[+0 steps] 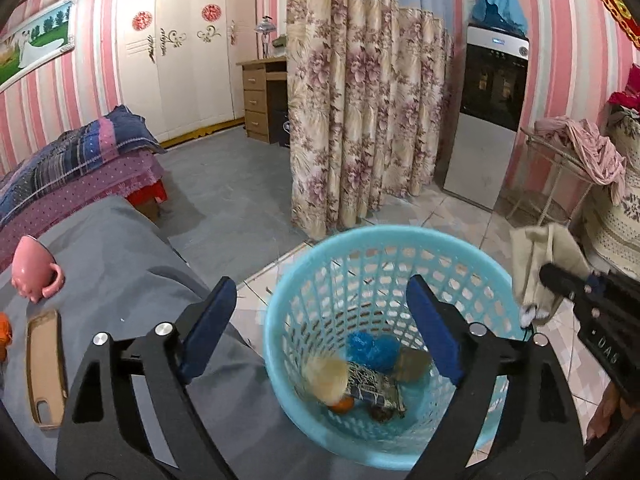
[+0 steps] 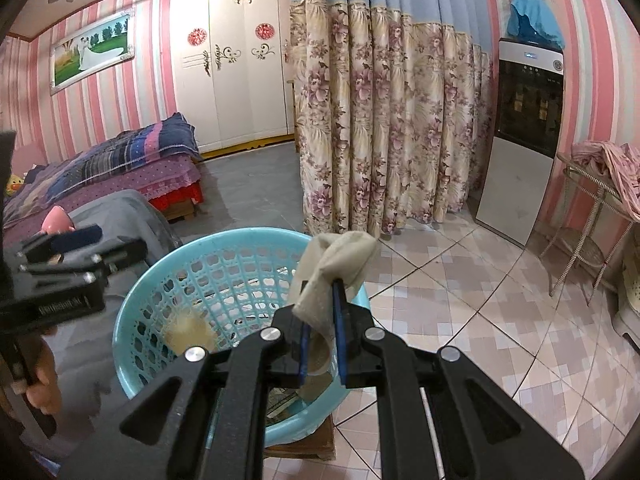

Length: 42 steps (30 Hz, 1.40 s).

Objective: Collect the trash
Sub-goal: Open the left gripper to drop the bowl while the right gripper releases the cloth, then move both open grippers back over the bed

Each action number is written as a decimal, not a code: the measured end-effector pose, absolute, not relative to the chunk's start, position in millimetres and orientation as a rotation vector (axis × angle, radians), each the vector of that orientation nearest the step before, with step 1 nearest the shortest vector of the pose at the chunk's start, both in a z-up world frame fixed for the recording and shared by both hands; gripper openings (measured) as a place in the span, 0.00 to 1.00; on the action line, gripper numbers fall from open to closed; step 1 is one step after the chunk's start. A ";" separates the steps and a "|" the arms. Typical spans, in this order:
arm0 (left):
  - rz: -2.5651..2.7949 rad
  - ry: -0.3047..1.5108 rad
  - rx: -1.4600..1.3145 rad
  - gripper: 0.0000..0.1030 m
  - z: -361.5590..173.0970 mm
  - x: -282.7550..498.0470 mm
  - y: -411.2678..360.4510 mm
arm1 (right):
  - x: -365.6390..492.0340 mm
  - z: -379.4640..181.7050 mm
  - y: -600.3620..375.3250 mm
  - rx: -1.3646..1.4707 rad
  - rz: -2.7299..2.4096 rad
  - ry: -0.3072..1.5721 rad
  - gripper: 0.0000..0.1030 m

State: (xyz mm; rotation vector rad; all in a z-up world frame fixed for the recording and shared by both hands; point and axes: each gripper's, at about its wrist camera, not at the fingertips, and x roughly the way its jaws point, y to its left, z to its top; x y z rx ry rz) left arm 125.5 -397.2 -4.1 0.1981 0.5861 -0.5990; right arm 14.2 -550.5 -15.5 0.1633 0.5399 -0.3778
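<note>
Turquoise plastic, the basket [image 1: 496,280] sits near us just right of the grey bed [image 1: 120,248], already holding a blue wad [image 1: 372,346] and other scraps; our left gripper [image 1: 320,328] hangs over it with jaws wide apart, empty; our right gripper [image 2: 322,320] is clamped on a beige rag [image 2: 340,258] at the basket's right rim. We judge the drop is the step in hand: carry the rag left over the middle of the opening before parting the jaws, so it cannot drape on the rim.
</note>
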 end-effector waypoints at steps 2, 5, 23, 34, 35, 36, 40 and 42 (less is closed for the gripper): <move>-0.565 0.568 0.193 0.88 -0.9 127.4 -388.5 | 15.2 -16.2 -549.1 0.165 -0.377 0.542 0.11; -0.522 0.559 0.182 0.92 1.0 129.7 -376.5 | 20.3 -17.4 -547.2 0.170 -0.369 0.545 0.11; -0.391 0.560 0.152 0.94 4.4 138.5 -296.6 | 72.9 -39.7 -504.8 0.143 -0.323 0.582 0.78; -0.346 0.553 0.122 0.94 7.3 136.7 -259.4 | 69.4 -40.6 -488.6 0.088 -0.363 0.577 0.92; -0.342 0.550 0.124 0.94 7.5 135.9 -256.9 | 69.2 -38.7 -487.4 0.094 -0.366 0.571 0.92; -0.332 0.544 0.127 0.94 8.9 134.7 -250.5 | 69.4 -37.4 -486.7 0.097 -0.367 0.567 0.93; -0.300 0.542 0.113 0.94 11.4 134.2 -223.5 | 71.9 -28.3 -476.1 0.104 -0.370 0.540 0.93; -0.279 0.546 0.098 0.94 13.0 134.8 -204.6 | 73.4 -22.6 -463.8 0.101 -0.359 0.521 0.93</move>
